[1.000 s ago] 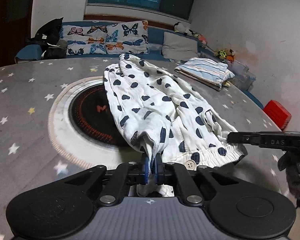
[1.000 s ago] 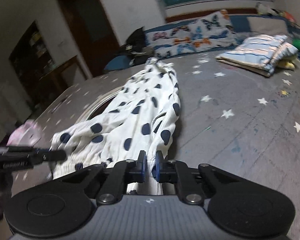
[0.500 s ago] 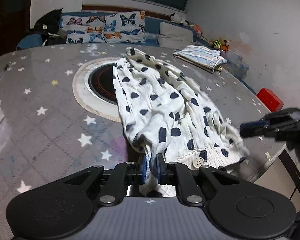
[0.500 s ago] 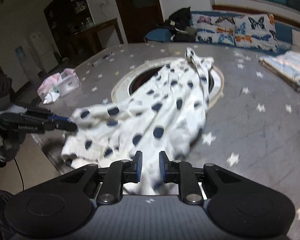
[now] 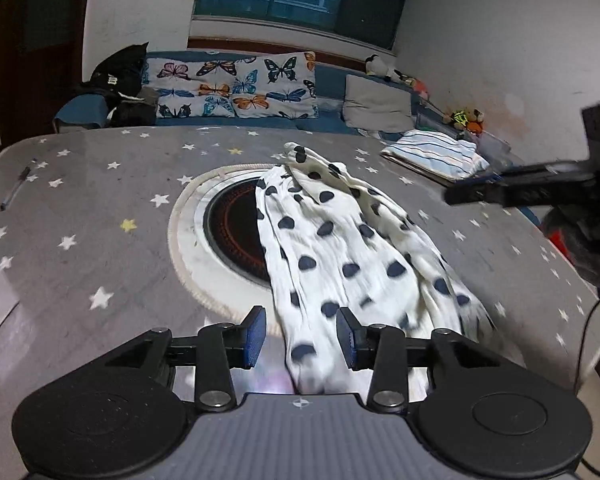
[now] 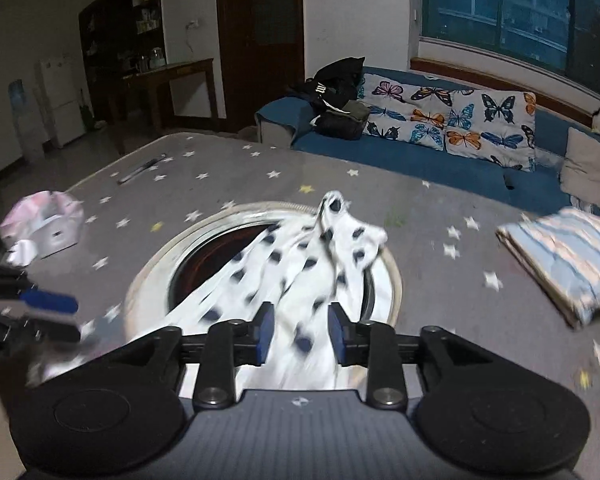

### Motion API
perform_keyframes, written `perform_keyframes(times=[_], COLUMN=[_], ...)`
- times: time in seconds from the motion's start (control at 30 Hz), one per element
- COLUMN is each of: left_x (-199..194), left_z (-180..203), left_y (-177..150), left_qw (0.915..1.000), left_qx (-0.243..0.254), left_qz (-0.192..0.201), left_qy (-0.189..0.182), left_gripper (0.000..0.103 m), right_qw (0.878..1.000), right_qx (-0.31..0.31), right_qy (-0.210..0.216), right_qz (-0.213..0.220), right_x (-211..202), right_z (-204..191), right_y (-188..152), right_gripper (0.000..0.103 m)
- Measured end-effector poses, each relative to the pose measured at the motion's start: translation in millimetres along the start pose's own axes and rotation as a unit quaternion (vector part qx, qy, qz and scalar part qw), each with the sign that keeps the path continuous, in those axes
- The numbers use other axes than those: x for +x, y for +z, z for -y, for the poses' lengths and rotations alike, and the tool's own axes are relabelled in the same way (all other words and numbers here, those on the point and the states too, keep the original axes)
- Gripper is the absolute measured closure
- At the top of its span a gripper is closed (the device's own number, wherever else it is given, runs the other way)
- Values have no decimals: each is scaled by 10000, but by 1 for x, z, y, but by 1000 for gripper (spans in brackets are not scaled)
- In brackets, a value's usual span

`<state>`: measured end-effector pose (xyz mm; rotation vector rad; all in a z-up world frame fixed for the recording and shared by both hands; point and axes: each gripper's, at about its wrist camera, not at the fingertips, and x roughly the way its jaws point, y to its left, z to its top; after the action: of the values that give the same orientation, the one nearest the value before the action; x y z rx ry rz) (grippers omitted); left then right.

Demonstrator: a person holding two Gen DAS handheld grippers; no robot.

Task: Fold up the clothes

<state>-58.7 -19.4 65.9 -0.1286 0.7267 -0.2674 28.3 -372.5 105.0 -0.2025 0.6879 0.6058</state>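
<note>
Fingers on both grippers are standing apart w/ cloth running between them but not pinched: the left gripper and right gripper have both just been opening, and the blue pads are showing clear gaps to the fabric on each side, so neither is gripping. The garment, white w/ dark dots, is lying stretched lengthwise on the starred grey worktop, its far end bunched near the rim of the round burner inset and partly covering it, its near end hanging toward the worktop's near edge under the grippers. Judging by that, the step in hand is the release after laying the piece out long, i.e. the spread before a fold, not the fold itself; the cloth is still looking wrinkled and narrow, w/ a ridge along its right side. Next move is probably calling for both grippers backing off clear of the fabric w/o dragging it, then re-gripping at two matching points, likely the near hem corners, to carry them toward the far end. Striped pile, already folded, is sitting well apart at the far right.
</note>
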Motion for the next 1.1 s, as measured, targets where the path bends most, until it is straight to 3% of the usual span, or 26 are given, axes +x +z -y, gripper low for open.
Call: perform_keyframes(times=[0.27, 0.6, 0.63, 0.67, 0.77, 0.83, 1.1], left_x=[47, 98, 102, 106, 118, 125, 133], left_z=[1, 6, 7, 9, 14, 17, 26], left_y=[20, 38, 38, 39, 40, 39, 37], left_qw=[9997, 9984, 9981, 9979, 9972, 9967, 9955], left_qx=[-94, -22, -5, 18, 115, 184, 368], left_qz=[-243, -550, -582, -613, -697, -750, -860], left_qy=[0, -157, -181, -209, -261, -250, -144], left_gripper=[61, 65, 66, 67, 68, 72, 72], right_qw=[9990, 9963, 9964, 9965, 9969, 9974, 9949], right_qx=[-361, -580, -544, -507, -468, -442, -189], right_qy=[-117, -193, -162, -131, -146, -229, -948], right_qz=[-218, -605, -630, -655, -621, -519, -286], right_x=[92, 177, 180, 183, 180, 170, 111], right_z=[16, 26, 28, 29, 34, 40, 94], right_y=[48, 63, 63, 63, 61, 60, 50], right_gripper=[68, 69, 76, 89, 99, 100, 100])
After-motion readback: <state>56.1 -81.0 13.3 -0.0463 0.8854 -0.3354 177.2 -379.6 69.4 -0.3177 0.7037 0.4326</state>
